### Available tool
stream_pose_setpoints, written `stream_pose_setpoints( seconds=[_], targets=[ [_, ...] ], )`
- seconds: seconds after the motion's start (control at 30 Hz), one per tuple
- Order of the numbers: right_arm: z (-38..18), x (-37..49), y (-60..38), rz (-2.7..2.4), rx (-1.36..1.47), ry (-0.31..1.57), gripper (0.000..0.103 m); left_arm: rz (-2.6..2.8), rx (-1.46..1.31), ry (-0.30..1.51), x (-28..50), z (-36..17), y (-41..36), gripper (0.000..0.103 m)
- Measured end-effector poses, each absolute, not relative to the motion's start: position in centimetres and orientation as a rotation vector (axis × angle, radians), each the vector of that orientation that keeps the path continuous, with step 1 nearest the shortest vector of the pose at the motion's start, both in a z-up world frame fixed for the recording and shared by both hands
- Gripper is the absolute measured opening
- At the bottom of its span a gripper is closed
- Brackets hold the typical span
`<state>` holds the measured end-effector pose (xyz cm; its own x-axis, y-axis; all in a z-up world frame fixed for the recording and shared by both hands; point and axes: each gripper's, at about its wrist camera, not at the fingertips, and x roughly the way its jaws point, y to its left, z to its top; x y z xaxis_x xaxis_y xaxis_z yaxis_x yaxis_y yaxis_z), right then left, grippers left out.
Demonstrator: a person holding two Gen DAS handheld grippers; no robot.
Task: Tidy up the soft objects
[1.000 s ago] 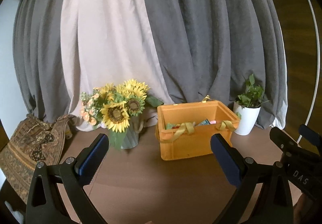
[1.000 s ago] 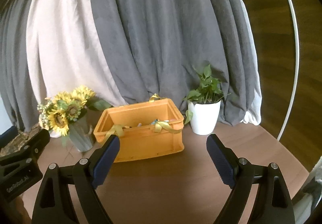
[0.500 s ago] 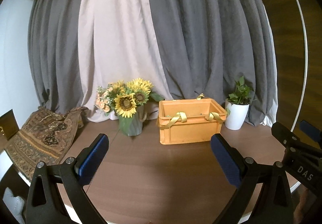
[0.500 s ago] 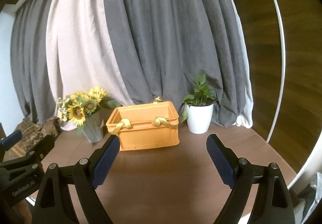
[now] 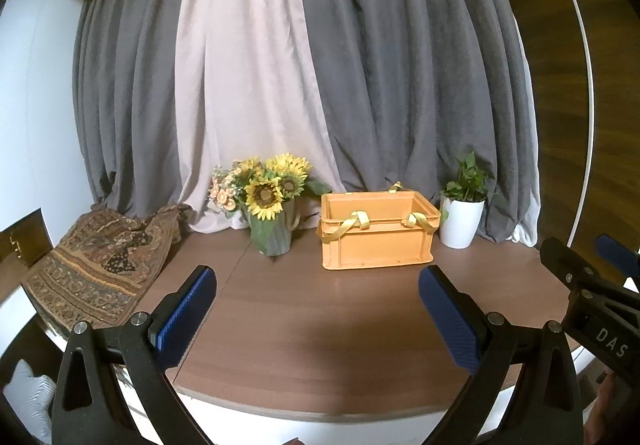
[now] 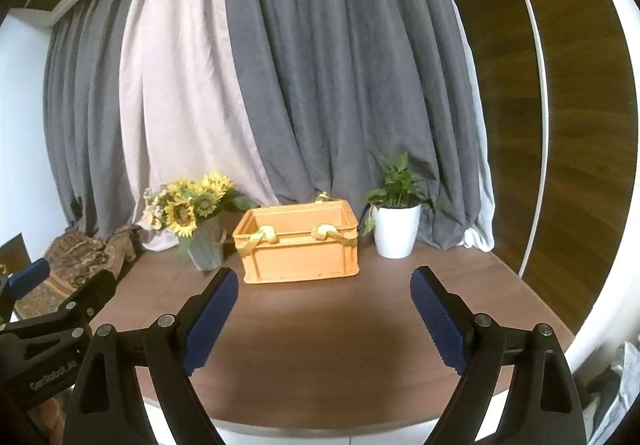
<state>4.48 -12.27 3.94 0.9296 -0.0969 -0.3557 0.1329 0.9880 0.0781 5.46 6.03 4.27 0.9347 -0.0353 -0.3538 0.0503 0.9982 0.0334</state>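
An orange plastic crate (image 5: 376, 241) (image 6: 300, 245) stands at the back of the brown table, with yellow ribbon straps (image 5: 352, 223) (image 6: 262, 237) draped over its front rim. What lies inside it is hidden from here. My left gripper (image 5: 318, 315) hangs open over the table's near edge, well short of the crate, with nothing between its blue pads (image 5: 184, 317). My right gripper (image 6: 324, 317) is open too and empty, level with the left one. Each gripper shows at the side of the other's view.
A vase of sunflowers (image 5: 272, 213) (image 6: 200, 229) stands left of the crate and a white potted plant (image 5: 462, 213) (image 6: 396, 221) right of it. A patterned cloth (image 5: 100, 265) drapes over the table's left end. Grey and pale curtains (image 5: 320, 65) hang behind. The table's rounded front edge (image 5: 320, 407) is close below.
Both grippers have drawn back from the crate, which now looks smaller and farther away. More of the table top and its front edge shows. The jaws stayed open.
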Motion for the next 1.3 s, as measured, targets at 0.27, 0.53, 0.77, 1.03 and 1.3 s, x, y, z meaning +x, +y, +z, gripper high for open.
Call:
stream_pose_setpoints(
  seconds=[0.27, 0.53, 0.77, 1.03, 1.3],
  targets=[
    [4.2, 2.4, -12.1, -0.121, 0.101, 0.346, 0.089, -0.039, 0.05, 0.344, 3.2, 4.6, 6.4, 0.103],
    [4.3, 1.2, -11.9, -0.123, 0.102, 0.337, 0.089, -0.039, 0.048, 0.332, 2.0, 4.6, 6.8, 0.103],
    [4.3, 0.8, -11.6, -0.124, 0.1, 0.332, 0.089, -0.035, 0.044, 0.328, 1.8, 4.7, 7.0, 0.103],
    [4.5, 0.7, -11.6, -0.117, 0.1, 0.33, 0.089, -0.032, 0.042, 0.327, 1.7, 4.7, 7.2, 0.103],
    [4.6, 0.7, -11.4, -0.118, 0.101, 0.33, 0.089, -0.032, 0.042, 0.329, 1.7, 4.7, 7.2, 0.103]
  ],
)
